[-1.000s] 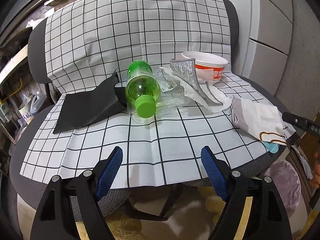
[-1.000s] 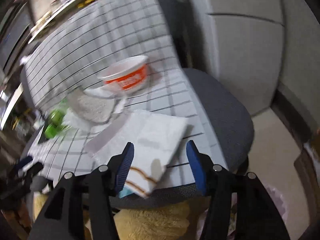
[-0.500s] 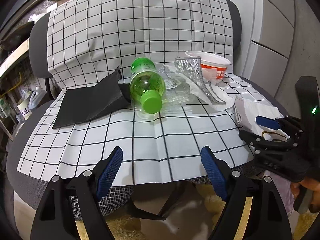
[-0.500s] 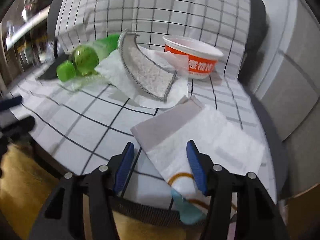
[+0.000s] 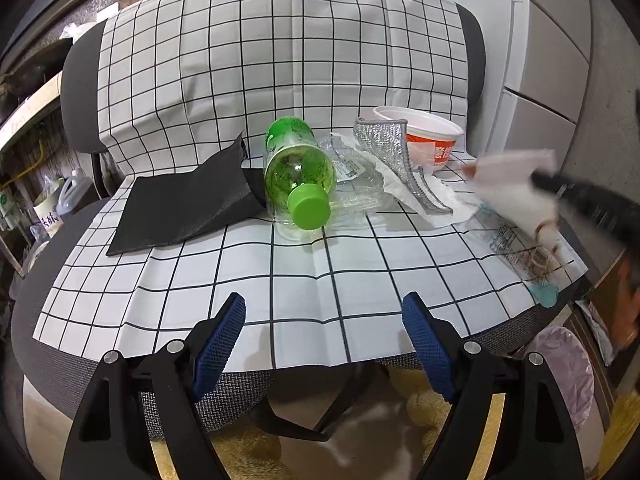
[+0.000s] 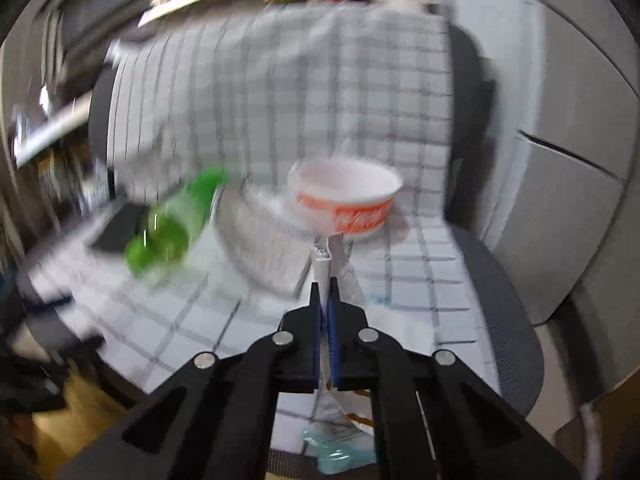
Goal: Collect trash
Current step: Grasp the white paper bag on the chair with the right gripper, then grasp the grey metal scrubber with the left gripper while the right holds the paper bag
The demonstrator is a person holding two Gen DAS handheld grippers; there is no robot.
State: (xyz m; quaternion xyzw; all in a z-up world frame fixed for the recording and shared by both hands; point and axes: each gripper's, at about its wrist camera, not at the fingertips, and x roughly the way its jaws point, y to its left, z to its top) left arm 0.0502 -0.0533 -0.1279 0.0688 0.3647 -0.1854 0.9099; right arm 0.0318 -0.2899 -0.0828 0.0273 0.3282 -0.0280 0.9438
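Grey office chair [image 5: 76, 92] under checked cloth [image 5: 280, 60], beside grey cabinets [image 5: 552, 60].

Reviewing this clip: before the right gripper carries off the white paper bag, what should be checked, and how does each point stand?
1. Right gripper shut on the white paper bag: ok.
2. Bag lifted off the checked cloth: ok, it hangs above the seat in the left wrist view.
3. Nothing dragged along: cannot tell; a clear wrapper lies right under it.
4. Left gripper open and empty, clear of the path: ok.
5. Pink-lined bin reachable beside the chair: cannot tell, only partly shown.
6. Green bottle and noodle cup undisturbed: ok.
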